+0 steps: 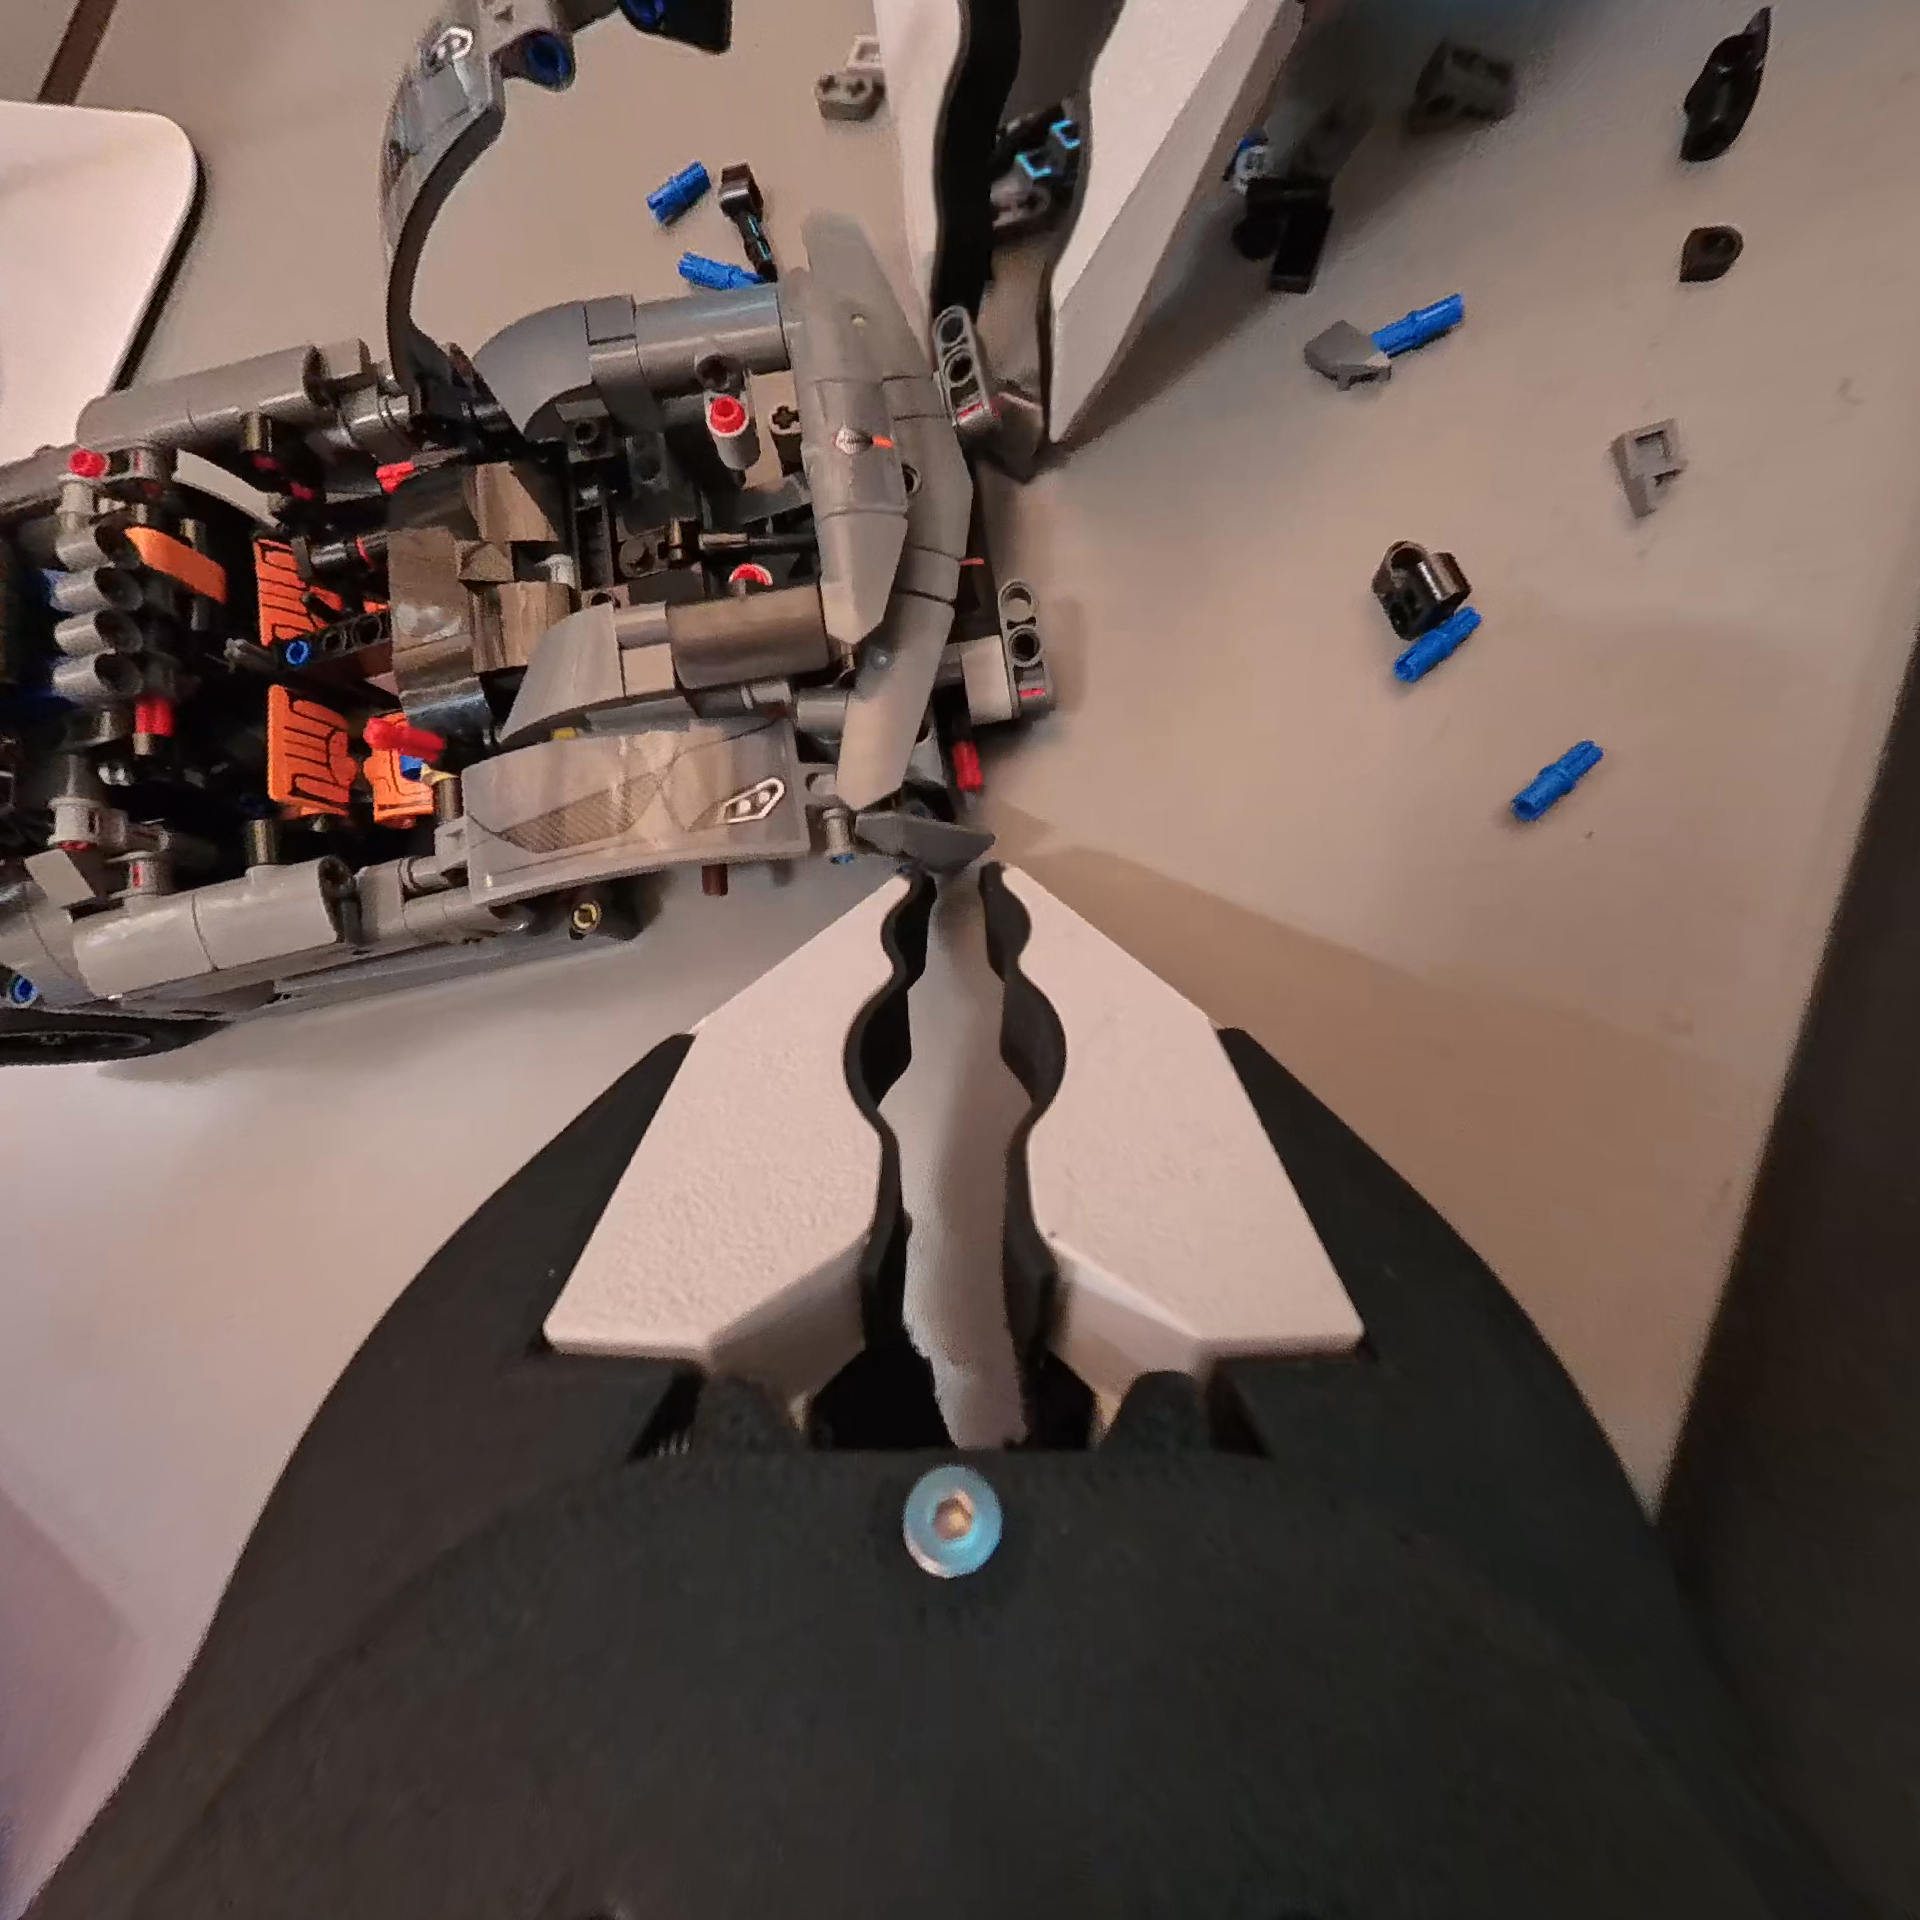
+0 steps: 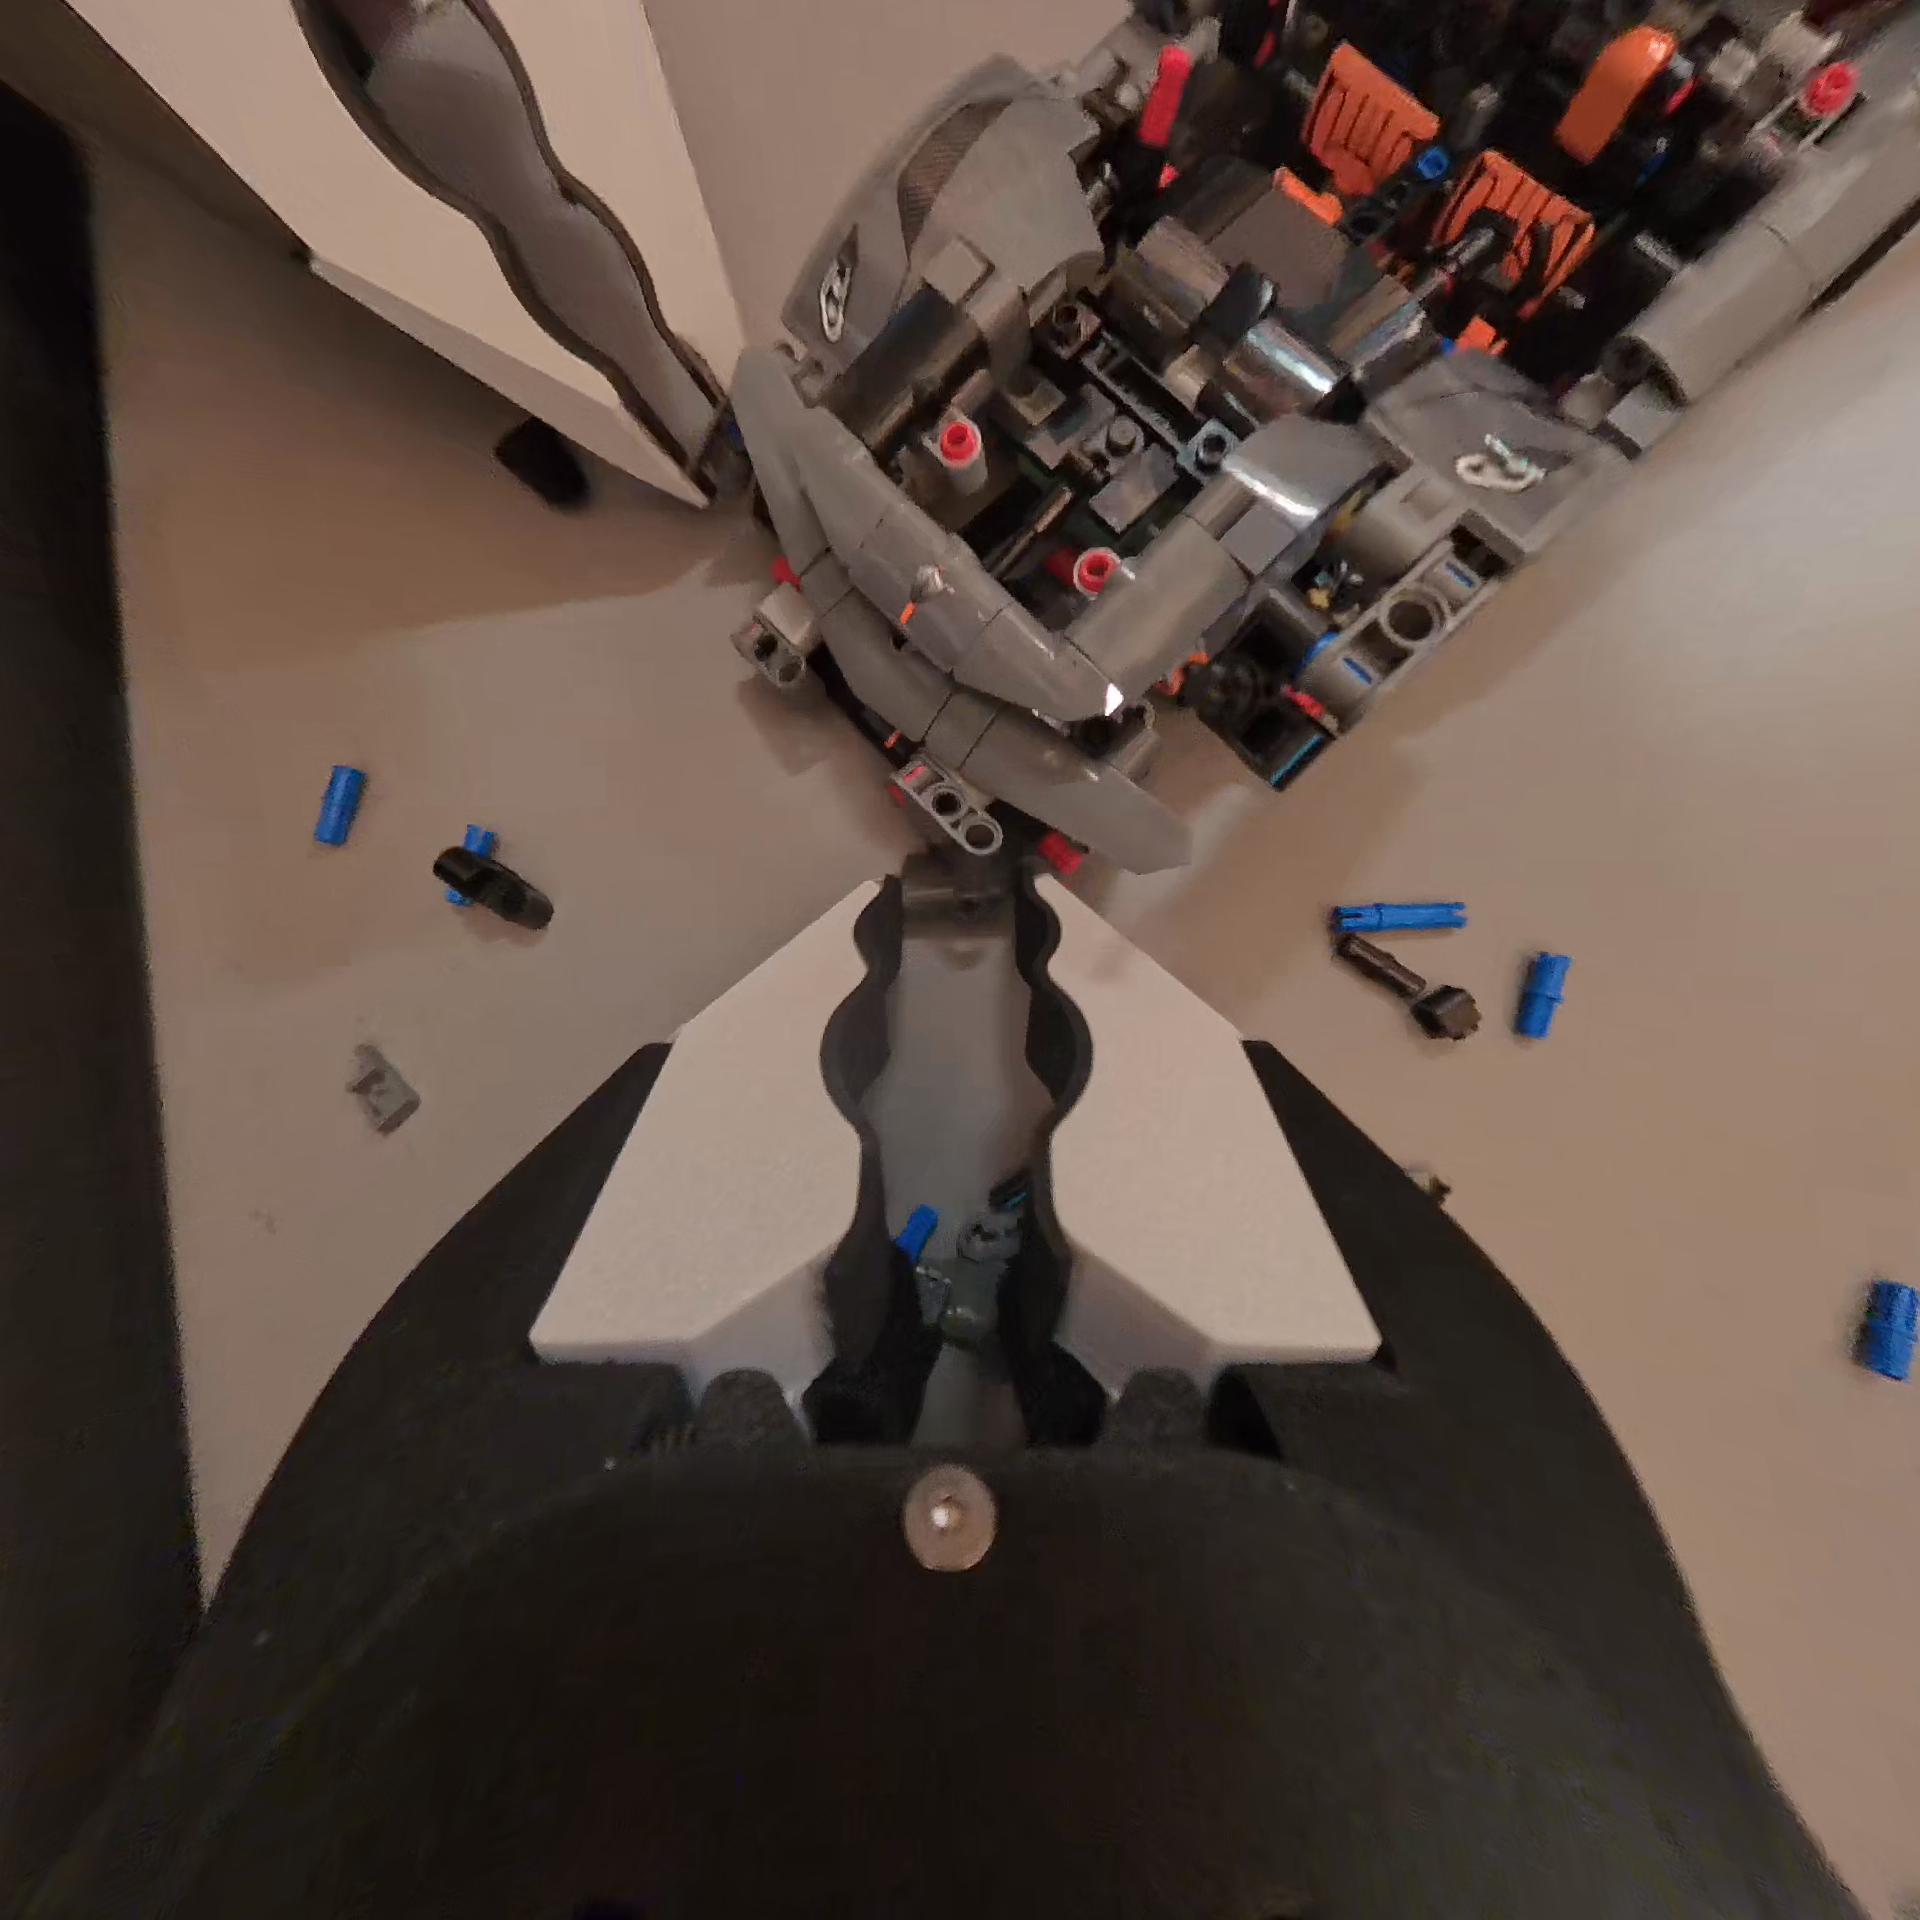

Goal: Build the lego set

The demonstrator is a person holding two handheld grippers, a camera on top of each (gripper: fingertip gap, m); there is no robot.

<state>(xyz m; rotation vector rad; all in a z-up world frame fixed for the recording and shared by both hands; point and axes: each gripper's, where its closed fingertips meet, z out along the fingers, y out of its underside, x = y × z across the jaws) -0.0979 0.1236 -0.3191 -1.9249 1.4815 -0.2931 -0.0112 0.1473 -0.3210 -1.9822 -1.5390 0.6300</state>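
A grey Lego car model point(image 1: 582, 582) with orange and black inner parts lies on the beige table; it also shows in the right wrist view point(image 2: 1195, 436). My left gripper point(image 1: 951, 875) is nearly shut, its tips pinching a small dark grey wedge piece point(image 1: 920, 836) at the car's front corner. My right gripper point(image 2: 961, 896) is shut on a grey piece point(image 2: 951, 914) at the other end of the car's front bumper, just below a grey two-hole beam point(image 2: 951, 795). Each gripper shows in the other's view: the right point(image 1: 987, 239), the left point(image 2: 582, 260).
Loose blue pins point(image 1: 1439, 644) point(image 2: 1397, 916), small black connectors point(image 1: 1418, 587) point(image 2: 494, 883) and grey bits point(image 1: 1650, 462) point(image 2: 382, 1086) lie scattered on the table around the car's front. A dark edge point(image 1: 1849, 1143) borders the table. A white object point(image 1: 73, 239) sits at far left. Left tips to right tips: about 10 cm.
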